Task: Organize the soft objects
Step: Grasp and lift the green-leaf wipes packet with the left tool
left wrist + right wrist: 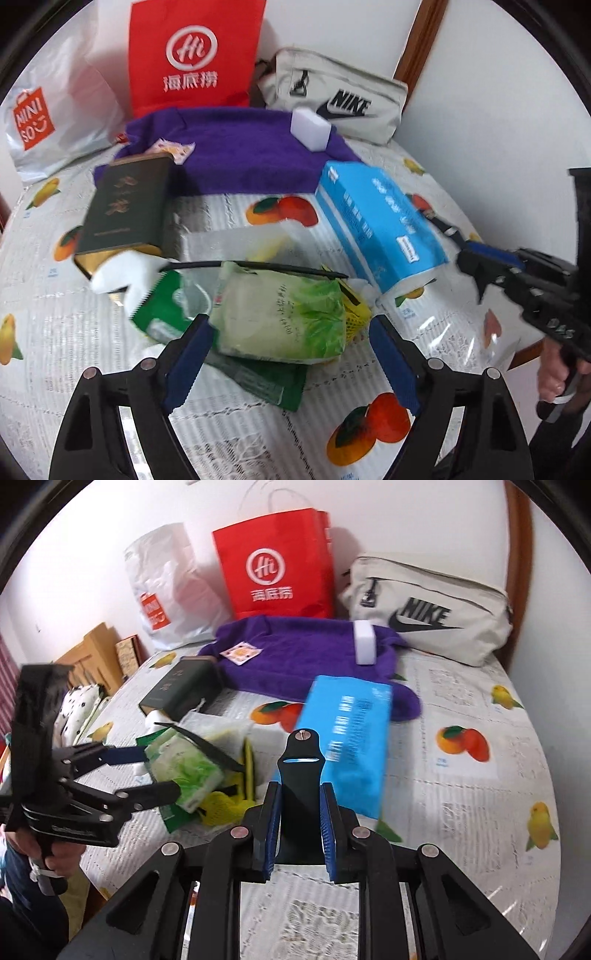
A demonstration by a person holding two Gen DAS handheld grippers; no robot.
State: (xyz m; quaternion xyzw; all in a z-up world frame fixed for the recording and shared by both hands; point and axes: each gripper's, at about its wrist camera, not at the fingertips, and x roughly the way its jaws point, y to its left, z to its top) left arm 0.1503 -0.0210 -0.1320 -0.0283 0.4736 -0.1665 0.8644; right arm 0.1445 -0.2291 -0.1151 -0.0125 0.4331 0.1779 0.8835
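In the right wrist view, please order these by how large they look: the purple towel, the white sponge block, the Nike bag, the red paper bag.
1. purple towel
2. Nike bag and red paper bag: too alike to rank
3. white sponge block, clearly smallest, lying on the towel

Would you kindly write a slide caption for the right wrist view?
Right claw shut on a black strap piece, beside the blue tissue pack on the fruit-print table cover.
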